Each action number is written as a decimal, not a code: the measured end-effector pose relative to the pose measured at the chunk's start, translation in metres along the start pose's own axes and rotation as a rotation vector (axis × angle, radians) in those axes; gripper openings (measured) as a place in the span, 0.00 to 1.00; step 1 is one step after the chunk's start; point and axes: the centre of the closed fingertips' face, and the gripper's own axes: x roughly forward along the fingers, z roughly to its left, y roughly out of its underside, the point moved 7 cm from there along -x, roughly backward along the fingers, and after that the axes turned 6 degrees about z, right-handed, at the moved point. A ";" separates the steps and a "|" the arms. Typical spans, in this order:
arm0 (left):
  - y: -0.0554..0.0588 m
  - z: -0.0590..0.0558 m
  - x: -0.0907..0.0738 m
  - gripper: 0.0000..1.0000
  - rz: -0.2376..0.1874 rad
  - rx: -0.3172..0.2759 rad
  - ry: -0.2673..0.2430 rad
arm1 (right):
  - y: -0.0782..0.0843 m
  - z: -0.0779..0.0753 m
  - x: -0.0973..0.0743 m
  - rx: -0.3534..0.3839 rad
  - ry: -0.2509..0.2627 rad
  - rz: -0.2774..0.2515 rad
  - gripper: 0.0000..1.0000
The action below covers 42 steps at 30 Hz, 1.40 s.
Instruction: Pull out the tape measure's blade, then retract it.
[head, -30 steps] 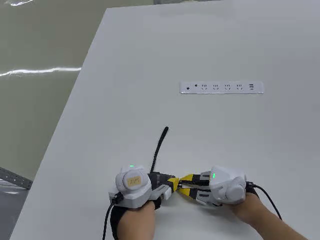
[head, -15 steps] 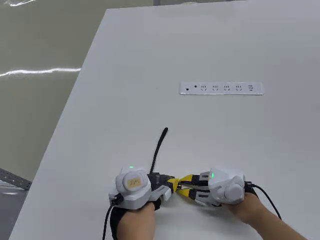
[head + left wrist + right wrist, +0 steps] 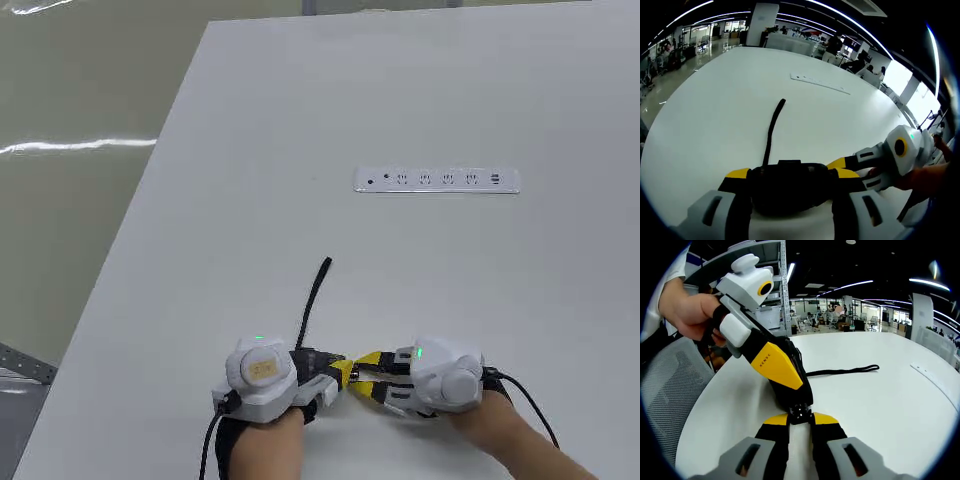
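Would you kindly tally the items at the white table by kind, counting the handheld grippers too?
tape measure: 1
power strip: 1
grippers: 2 (left gripper, right gripper)
Total: 4

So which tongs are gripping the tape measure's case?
The left tongs, clamped around the black case; the right tongs only pinch the blade tip.
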 end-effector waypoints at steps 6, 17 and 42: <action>-0.001 -0.001 -0.001 0.62 0.005 0.047 0.007 | -0.001 0.000 0.001 0.007 0.007 0.004 0.19; -0.001 0.002 -0.004 0.68 -0.005 0.089 0.018 | 0.000 0.004 -0.003 0.032 0.020 0.001 0.29; 0.001 -0.001 -0.010 0.74 -0.043 0.148 0.078 | -0.002 0.007 -0.009 0.070 0.069 -0.018 0.37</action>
